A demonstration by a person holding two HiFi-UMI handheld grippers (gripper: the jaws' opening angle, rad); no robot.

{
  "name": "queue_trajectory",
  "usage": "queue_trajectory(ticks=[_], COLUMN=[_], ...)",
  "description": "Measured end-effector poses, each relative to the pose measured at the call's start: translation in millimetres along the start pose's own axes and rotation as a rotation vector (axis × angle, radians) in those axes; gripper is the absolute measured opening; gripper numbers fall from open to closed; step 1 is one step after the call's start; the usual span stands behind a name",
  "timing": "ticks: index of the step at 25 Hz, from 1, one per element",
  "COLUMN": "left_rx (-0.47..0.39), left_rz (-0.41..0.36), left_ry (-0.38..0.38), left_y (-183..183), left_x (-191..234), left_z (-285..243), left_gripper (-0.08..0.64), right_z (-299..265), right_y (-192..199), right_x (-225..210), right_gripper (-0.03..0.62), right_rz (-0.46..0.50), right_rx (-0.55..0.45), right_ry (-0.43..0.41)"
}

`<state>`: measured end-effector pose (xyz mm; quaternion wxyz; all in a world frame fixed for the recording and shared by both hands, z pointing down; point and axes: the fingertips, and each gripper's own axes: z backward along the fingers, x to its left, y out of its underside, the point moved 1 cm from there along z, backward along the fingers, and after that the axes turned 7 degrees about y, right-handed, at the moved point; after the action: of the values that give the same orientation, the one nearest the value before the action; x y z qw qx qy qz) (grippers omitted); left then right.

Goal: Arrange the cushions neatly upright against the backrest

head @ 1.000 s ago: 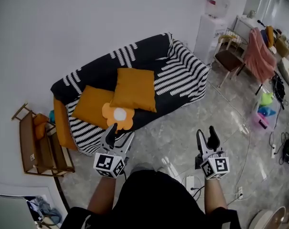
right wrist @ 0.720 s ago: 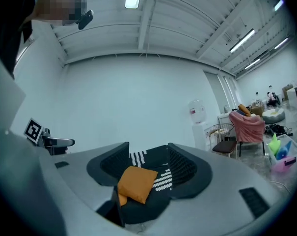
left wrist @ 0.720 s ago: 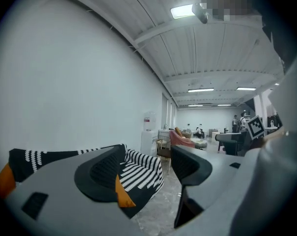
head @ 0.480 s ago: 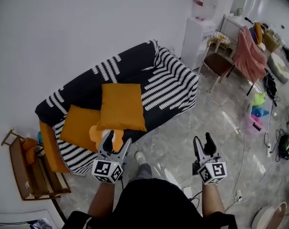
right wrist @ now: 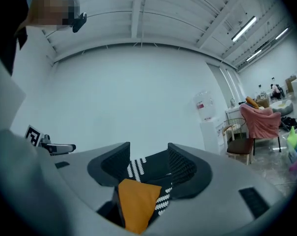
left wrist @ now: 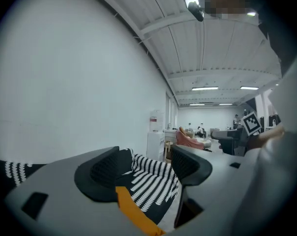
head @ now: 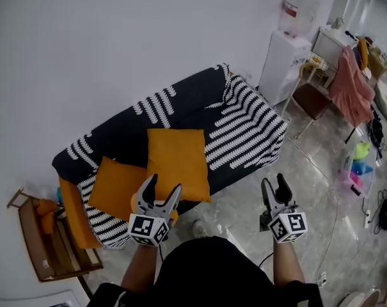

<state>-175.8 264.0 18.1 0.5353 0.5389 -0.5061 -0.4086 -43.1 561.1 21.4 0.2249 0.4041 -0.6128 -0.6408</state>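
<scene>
2 cushions (head: 177,162) lying on sofa (head: 244,120), ahead of open left tool (head: 164,185), right tool (head: 274,181) open, off to their side

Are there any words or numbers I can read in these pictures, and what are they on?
No text can be read anywhere.
Red label on the water bottle: too small and blurred to read.
Cubes on the left gripper and right gripper: black-and-white square patterns, not words.

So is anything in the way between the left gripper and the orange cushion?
No, nothing that I can see. The left hand-held gripper is open and empty. It points at the orange cushion lying on the sofa, with only open space between them.
</scene>
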Motion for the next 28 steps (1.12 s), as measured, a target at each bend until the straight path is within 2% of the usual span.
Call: queue_trajectory(ticks=[6, 12, 15, 18, 21, 28], left_rx=[0.005, 0.011, 0.002, -0.007, -0.013, -0.012], left_rz=[0.037, 0.056, 0.058, 0.069, 0.087, 0.128], left_ry=[-0.055, -0.08, -0.118, -0.193, -0.304, -0.567], left_y=[4, 8, 6, 7, 11, 4], left_x=[52, 74, 86, 100, 118, 151], left_z=[-14, -31, -44, -54, -65, -98], left_gripper=[0.33, 0.33, 0.33, 0.33, 0.33, 0.33], right_z=[-59, -95, -126, -166, -221, -367], right_y=[0, 5, 7, 13, 16, 3], right_x=[18, 14, 10, 9, 11, 33], right_gripper=[0.242, 0.242, 0.241, 0.241, 0.241, 0.245], right_rz=[0.005, 0.005, 0.004, 0.017, 0.035, 0.118], right_rx=[0.018, 0.051, 0.079, 0.115, 0.159, 0.226], right_ry=[-0.039, -0.056, -0.085, -0.158, -0.255, -0.524])
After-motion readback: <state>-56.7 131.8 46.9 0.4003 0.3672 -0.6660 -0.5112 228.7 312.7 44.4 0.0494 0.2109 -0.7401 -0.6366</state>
